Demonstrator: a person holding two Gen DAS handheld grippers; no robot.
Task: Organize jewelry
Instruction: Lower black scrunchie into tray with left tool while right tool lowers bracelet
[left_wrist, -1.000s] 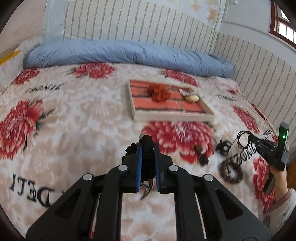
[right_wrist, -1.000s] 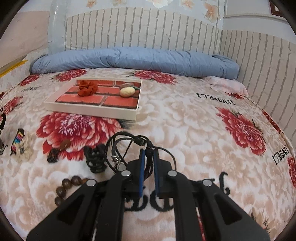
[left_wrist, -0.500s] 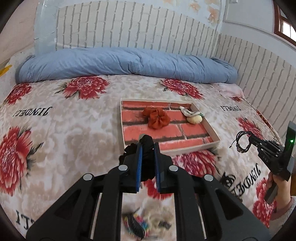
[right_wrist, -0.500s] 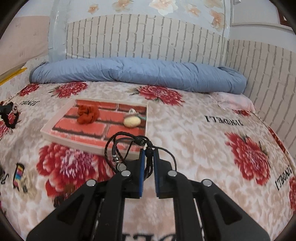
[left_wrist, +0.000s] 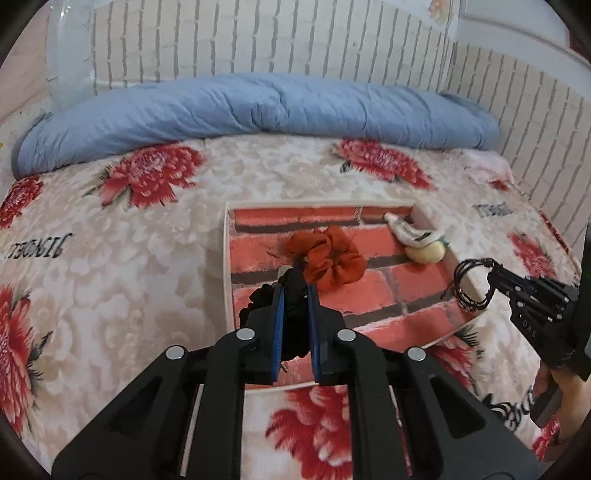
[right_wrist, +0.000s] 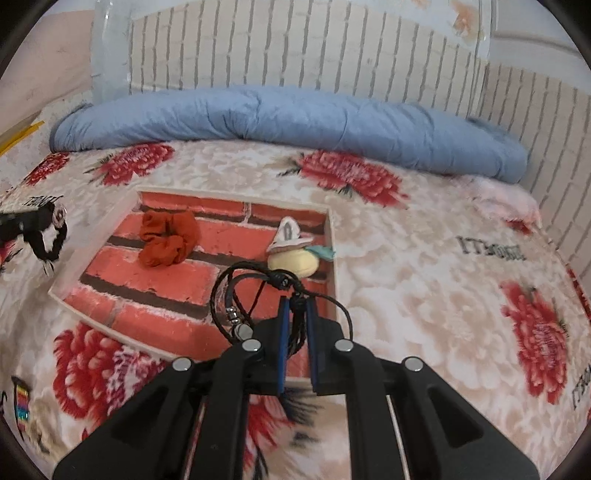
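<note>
Floral fleece bedding (left_wrist: 110, 266) printed with red blooms covers a bed hemmed in by brick-patterned walls (left_wrist: 258, 40) at the back and right, with a rolled blue quilt (left_wrist: 258, 107) lying along the far edge. At the centre sits a shallow white-rimmed tray (left_wrist: 226, 280) lined with a red-brick print; wide stretches of blanket lie bare to its left and beyond its right rim. Inside the tray, an orange-red scrunchie (left_wrist: 327, 260) lies near the middle, and a pale yellow round hair clip with a white ornament (left_wrist: 424, 253) rests against the right wall. The left gripper (left_wrist: 294, 295) hangs over the tray's near left part, its blue pads pressed tight on a black scrunchie (left_wrist: 293, 317). The right gripper (right_wrist: 294, 314), fully closed, pinches a black cord bracelet (right_wrist: 236, 295) whose loops dangle above the tray's near right corner, close to the rim. From the left wrist view a hand (left_wrist: 565, 402) grips that tool's handle at the frame's right edge. A small multicoloured trinket (right_wrist: 22, 402) lies on the blanket, well outside the tray's near left corner.
</note>
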